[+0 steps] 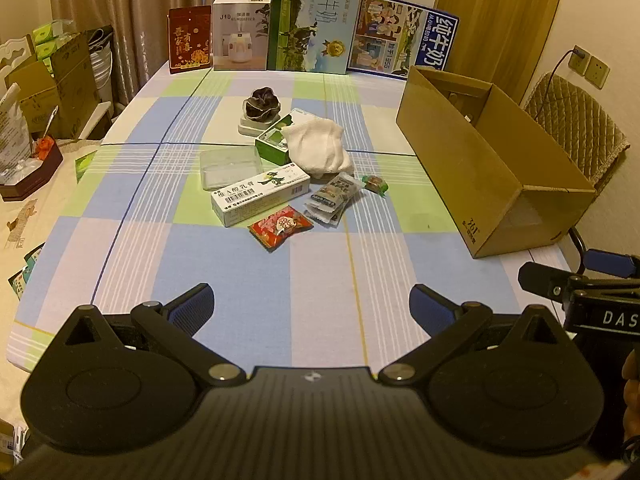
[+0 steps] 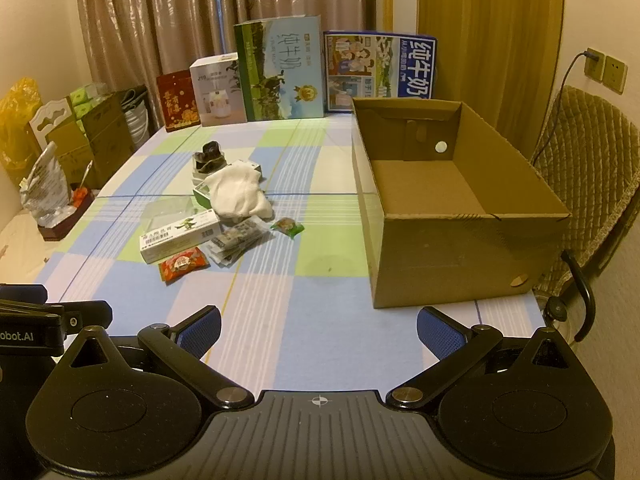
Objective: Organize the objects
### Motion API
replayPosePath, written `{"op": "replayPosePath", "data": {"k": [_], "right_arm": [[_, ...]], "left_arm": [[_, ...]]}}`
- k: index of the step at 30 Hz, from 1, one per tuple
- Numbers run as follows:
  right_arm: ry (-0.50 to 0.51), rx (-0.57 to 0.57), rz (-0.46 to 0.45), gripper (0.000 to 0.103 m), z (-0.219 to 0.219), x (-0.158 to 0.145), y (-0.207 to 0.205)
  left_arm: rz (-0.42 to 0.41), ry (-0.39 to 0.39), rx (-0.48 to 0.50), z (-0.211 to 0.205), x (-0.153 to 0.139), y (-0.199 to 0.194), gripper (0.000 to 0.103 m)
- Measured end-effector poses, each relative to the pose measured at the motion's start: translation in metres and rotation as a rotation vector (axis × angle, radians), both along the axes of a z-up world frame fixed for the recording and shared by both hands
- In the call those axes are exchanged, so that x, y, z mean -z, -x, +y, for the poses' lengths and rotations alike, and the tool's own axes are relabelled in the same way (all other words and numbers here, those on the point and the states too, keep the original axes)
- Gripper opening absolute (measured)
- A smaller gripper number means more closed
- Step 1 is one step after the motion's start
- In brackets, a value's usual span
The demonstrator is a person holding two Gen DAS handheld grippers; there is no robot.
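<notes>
Both the left gripper (image 1: 312,300) and the right gripper (image 2: 319,324) stand fully spread, holding nothing. Ahead of them a long white carton (image 1: 260,196) lies flat, its long axis slanting up to the right, among crinkly snack packets (image 1: 280,226) and a soft white cloth (image 1: 318,146). Right of the grippers an open corrugated cardboard box (image 2: 460,264) sits empty.

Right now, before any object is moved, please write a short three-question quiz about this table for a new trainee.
1. True or false: the cardboard box already holds some items.
2. Which lies nearest the grippers: A) white cloth B) red snack packet C) green candy?
3. Fill in: both the left gripper and the right gripper are ____.

Key: 1 false; 2 B; 3 open.
</notes>
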State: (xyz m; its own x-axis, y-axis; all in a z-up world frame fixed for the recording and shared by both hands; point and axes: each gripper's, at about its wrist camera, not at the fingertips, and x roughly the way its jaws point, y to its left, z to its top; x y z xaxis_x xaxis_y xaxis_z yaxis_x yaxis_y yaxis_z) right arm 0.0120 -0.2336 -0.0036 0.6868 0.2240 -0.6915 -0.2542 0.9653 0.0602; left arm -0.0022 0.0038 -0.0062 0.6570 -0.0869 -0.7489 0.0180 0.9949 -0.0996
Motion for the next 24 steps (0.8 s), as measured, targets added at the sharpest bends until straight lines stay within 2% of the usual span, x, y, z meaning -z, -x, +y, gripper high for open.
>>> {"op": "replayPosePath", "data": {"k": [24], "right_arm": [[0.009, -0.013, 0.0, 0.101, 0.0054, 0.0005, -0.0006]], "left_arm": [[0.006, 0.008, -0.004, 0.0027, 0.001, 0.0002, 0.102]]}}
